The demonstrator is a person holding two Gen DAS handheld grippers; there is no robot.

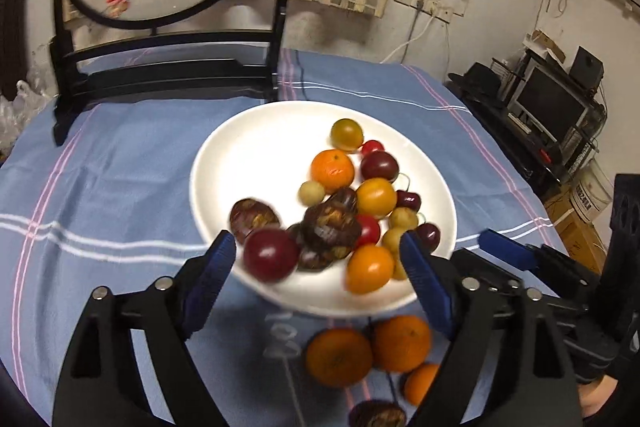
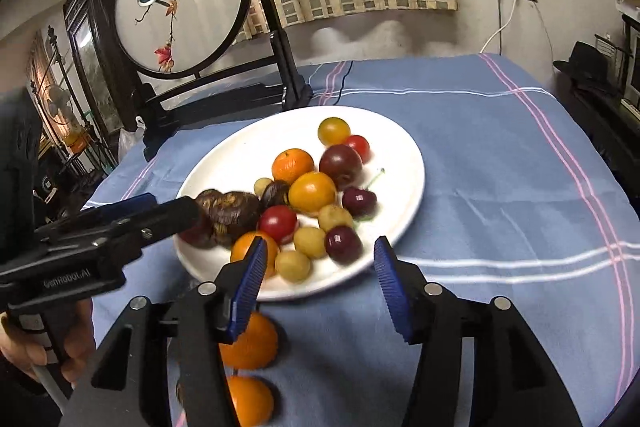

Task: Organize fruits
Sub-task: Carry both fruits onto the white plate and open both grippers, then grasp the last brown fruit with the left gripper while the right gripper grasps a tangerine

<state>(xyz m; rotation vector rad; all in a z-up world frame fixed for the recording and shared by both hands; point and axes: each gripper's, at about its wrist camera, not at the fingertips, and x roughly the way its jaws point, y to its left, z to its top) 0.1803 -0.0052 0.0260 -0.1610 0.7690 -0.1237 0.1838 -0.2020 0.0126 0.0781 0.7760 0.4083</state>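
**Both claws spread over the fruit plate**

The tabletop [image 2: 500, 187], under a blue striped cloth, carries a white plate [image 1: 248, 147] heaped on its near side with mixed fruit. Three oranges [image 1: 340, 357] and one dark fruit lie loose on the cloth just in front of the plate.

The oranges look the heaviest pieces: firm, round, dimpled skin that should grip well, best taken across the widest part. They roll freely. The mangosteens [image 2: 232, 215] seem hard-shelled and lumpy, so a pinch across the body suits them. The plum [image 1: 272, 255], blurred at the plate's near edge, is smooth and probably slippery. The cherries [image 2: 344, 245] and small tomatoes are light and soft; a hard squeeze would likely bruise them.

The left claw [image 1: 316, 259] stands spread wide, empty, with the plum just inside its left finger. The right claw [image 2: 320, 267] is partly spread, nothing pinched, cherries just ahead, an orange below its left finger.
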